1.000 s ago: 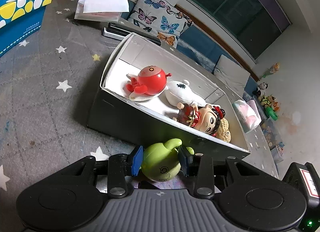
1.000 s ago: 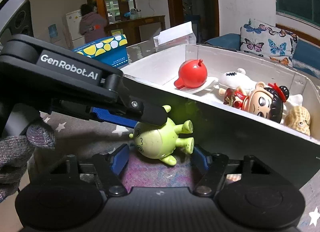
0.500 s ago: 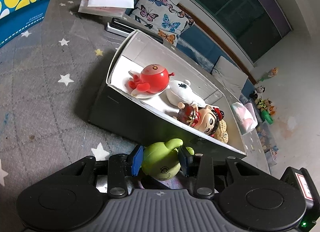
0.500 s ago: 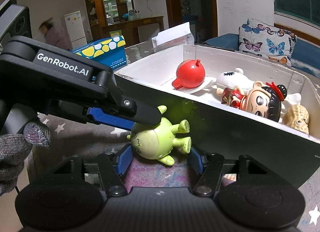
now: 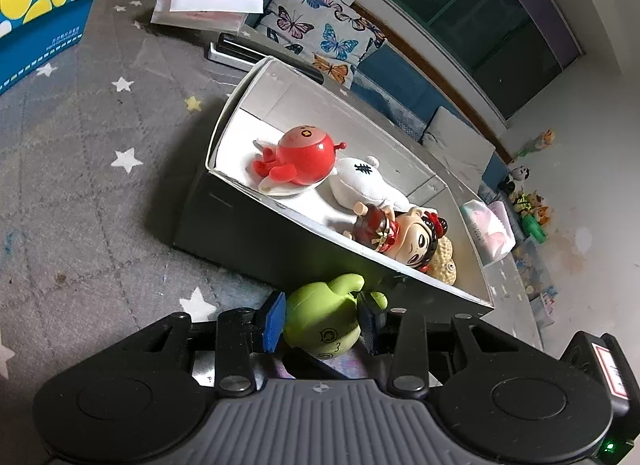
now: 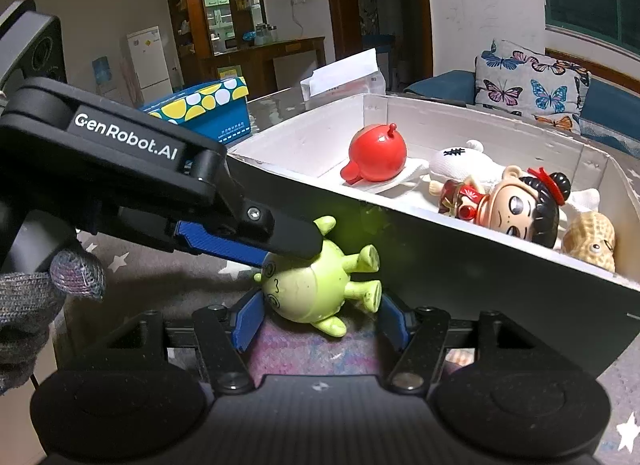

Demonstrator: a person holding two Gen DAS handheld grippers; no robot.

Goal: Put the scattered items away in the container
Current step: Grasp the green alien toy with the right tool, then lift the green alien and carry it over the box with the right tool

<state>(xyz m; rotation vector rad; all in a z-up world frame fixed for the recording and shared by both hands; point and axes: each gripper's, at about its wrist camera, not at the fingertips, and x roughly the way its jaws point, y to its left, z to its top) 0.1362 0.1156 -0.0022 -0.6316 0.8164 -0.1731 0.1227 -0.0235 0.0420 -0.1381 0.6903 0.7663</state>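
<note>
While the green toy (image 5: 320, 321) lies on the star-patterned table (image 5: 80, 153) just outside the near wall of the box (image 5: 256, 237), the left tongs (image 5: 322, 323) are clamped on it, a blue pad pressed to each side. The right tongs (image 6: 320, 317) frame the same toy from the other side with their jaws opening, the left pad close against its head and the right pad clear of its feet. Inside the box lie a red toy (image 5: 300, 153), a white plush (image 5: 368, 185), a doll (image 5: 412, 237) and a peanut figure (image 6: 592, 241).
</note>
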